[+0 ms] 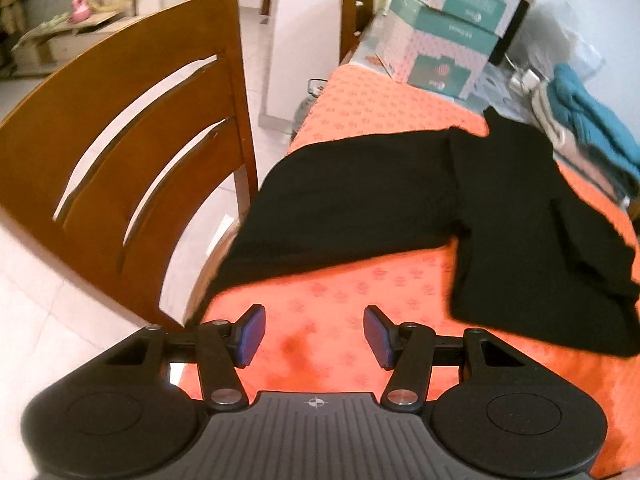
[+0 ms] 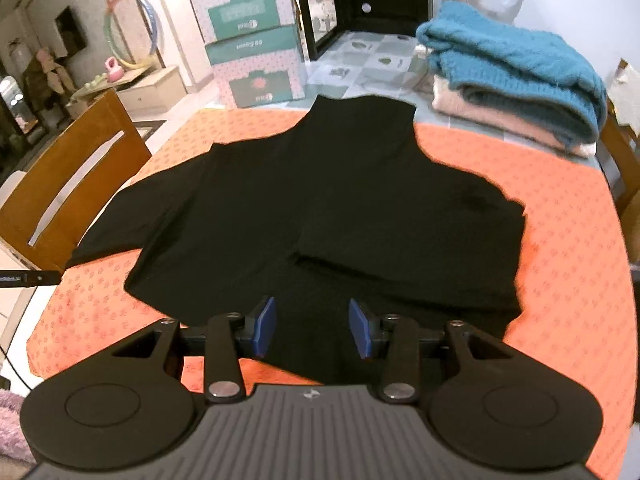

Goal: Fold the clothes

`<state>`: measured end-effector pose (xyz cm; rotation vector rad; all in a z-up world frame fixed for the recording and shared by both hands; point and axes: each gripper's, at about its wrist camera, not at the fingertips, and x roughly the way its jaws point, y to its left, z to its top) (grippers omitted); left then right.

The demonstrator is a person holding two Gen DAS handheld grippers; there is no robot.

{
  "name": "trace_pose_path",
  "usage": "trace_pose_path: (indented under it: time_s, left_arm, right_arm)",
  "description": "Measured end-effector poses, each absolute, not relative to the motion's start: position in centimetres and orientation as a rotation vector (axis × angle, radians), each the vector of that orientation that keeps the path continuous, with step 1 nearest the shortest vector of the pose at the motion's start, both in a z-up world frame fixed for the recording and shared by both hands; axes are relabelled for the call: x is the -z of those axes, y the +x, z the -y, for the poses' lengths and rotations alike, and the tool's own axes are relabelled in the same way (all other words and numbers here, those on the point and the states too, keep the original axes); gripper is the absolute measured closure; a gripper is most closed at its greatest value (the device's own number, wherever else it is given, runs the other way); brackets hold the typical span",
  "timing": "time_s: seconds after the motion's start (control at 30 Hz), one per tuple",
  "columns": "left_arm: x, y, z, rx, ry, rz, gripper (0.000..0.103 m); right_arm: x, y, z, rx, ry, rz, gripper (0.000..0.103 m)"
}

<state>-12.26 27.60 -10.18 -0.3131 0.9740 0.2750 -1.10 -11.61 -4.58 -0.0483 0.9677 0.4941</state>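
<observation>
A black long-sleeved garment (image 2: pixel 320 208) lies spread on the orange patterned tablecloth (image 2: pixel 568 240); the left gripper (image 1: pixel 314 338) and right gripper (image 2: pixel 312 330) hover above, jaws apart, gripping nothing

A black garment (image 2: pixel 320 208) lies spread on an orange patterned tablecloth (image 2: pixel 560 280), one sleeve reaching toward the table's left edge, the right side folded over the body; the right gripper (image 2: pixel 312 326) hangs above the near hem, blue pads parted, nothing between them; a folded teal knit (image 2: pixel 516 60) tops a pink one (image 2: pixel 500 120) at far right; two stacked teal-and-pink boxes (image 2: pixel 248 40) stand behind; a wooden chair (image 2: pixel 72 184) sits left.
</observation>
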Motion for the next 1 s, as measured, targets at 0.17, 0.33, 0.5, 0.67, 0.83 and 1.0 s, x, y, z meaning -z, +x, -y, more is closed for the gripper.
trace_pose_path:
  time_s: [0.17,0.33,0.5,0.67,0.83,1.0]
  left_arm:
    - [12.1,-10.6,-30.1,-0.230,-0.257,-0.987,0.055]
    - [13.2,-9.6,-31.2,-0.198,-0.187,-0.989,0.072]
    - [13.2,-9.8,-31.9,-0.198,-0.188,-0.939,0.095]
    - [11.1,-9.1,-32.4,-0.220,-0.203,-0.863,0.096]
    - [6.8,-7.1,-31.8,-0.169,-0.197,-0.749,0.096]
    - [2.9,-4.3,-28.6,-0.044,-0.146,-0.659,0.096]
  right_arm:
    - [5.1,-2.6,8.2,-0.459,-0.070,-0.973,0.056]
    - [4.8,-3.4,5.8,-0.440,-0.079,-0.964,0.056]
    - [5.2,-3.1,4.6,-0.435,-0.074,-0.983,0.056]
    - [5.3,-2.8,4.1,-0.433,-0.078,-0.988,0.056]
    - [5.2,-2.1,3.9,-0.426,-0.062,-0.991,0.056]
    - [4.7,-1.5,4.0,-0.413,-0.066,-0.979,0.056]
